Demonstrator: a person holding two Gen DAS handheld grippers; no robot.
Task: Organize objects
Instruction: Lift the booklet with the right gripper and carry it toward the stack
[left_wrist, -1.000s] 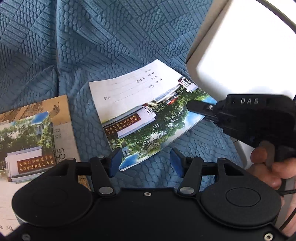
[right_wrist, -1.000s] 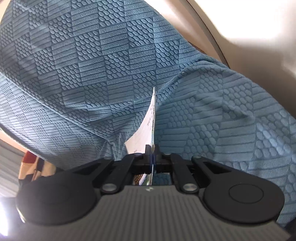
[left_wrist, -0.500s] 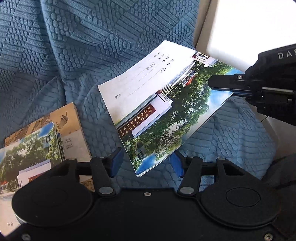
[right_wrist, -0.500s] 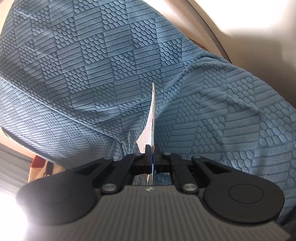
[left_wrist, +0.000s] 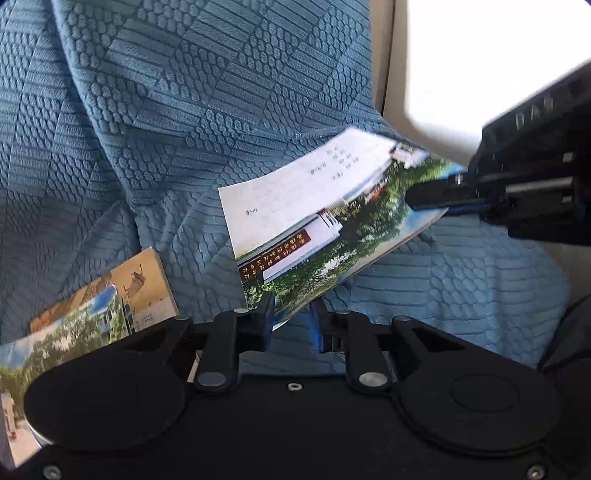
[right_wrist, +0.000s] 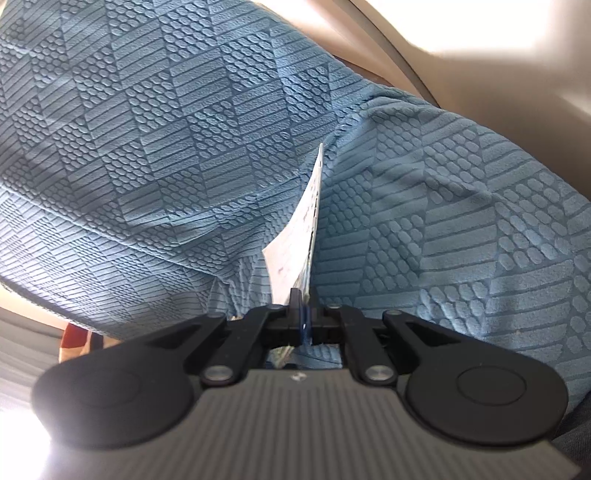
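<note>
- Right gripper: fingers clenched flat on the far right edge of a postcard, seen edge-on from the right wrist, standing up thin between the pads.
- Left gripper: fingers closing, with the near lower corner of the same postcard between the blue pads; contact not clear from the left wrist view.
- Postcard lifted off the surface, tilted, printed side up: a white building with a red sign, green trees, blue sky, and a white panel with lines of small writing.
- Below and all around, a blue textured blanket with an embossed geometric pattern.
- At the lower left, lying on the blanket, well apart from the lifted card: a stack of more postcards, with similar building and tree prints.
</note>
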